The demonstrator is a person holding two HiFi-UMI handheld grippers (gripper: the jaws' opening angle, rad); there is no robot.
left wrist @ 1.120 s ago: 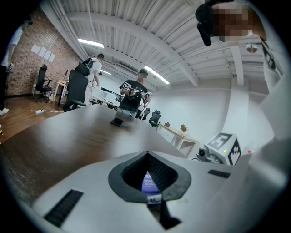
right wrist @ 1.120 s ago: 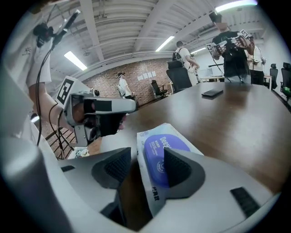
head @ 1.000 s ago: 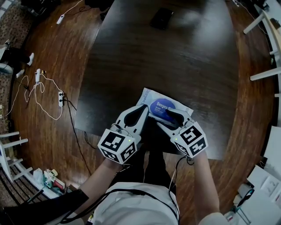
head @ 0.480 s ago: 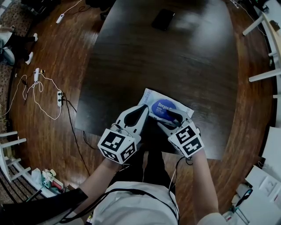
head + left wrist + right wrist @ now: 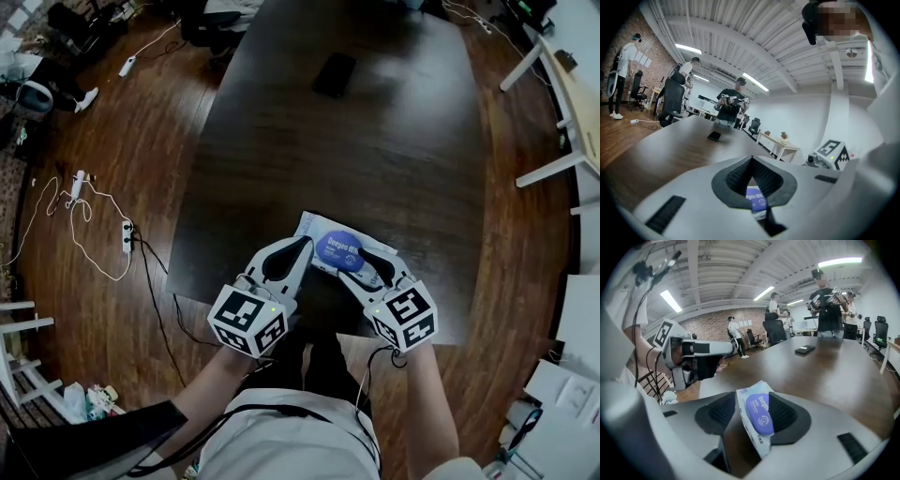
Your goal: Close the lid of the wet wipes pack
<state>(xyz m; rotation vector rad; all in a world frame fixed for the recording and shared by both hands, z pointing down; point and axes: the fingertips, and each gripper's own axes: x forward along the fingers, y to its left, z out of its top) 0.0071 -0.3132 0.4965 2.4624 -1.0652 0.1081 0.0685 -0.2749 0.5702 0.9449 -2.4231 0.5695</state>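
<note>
The wet wipes pack (image 5: 323, 242) lies near the front edge of the dark table (image 5: 375, 141); its blue oval lid (image 5: 340, 251) looks flat against the pack. My right gripper (image 5: 373, 257) is shut on the pack's right end. In the right gripper view the pack (image 5: 757, 420) stands edgewise between the two pads, lid (image 5: 759, 414) facing right. My left gripper (image 5: 303, 244) is shut, tips meeting at the pack's left edge. In the left gripper view a strip of the pack (image 5: 756, 201) shows through the hollow between the fingers; whether the tips pinch it is unclear.
A black phone (image 5: 334, 74) lies at the table's far end. Cables and a power strip (image 5: 128, 211) trail on the wood floor to the left. White table legs (image 5: 553, 159) stand at the right. Several people stand beyond the table's far end in both gripper views.
Both grippers and the pack sit slightly lower in the head view as the camera shifted. The right gripper has drawn a little closer to the pack's lid; the left one keeps its place.
</note>
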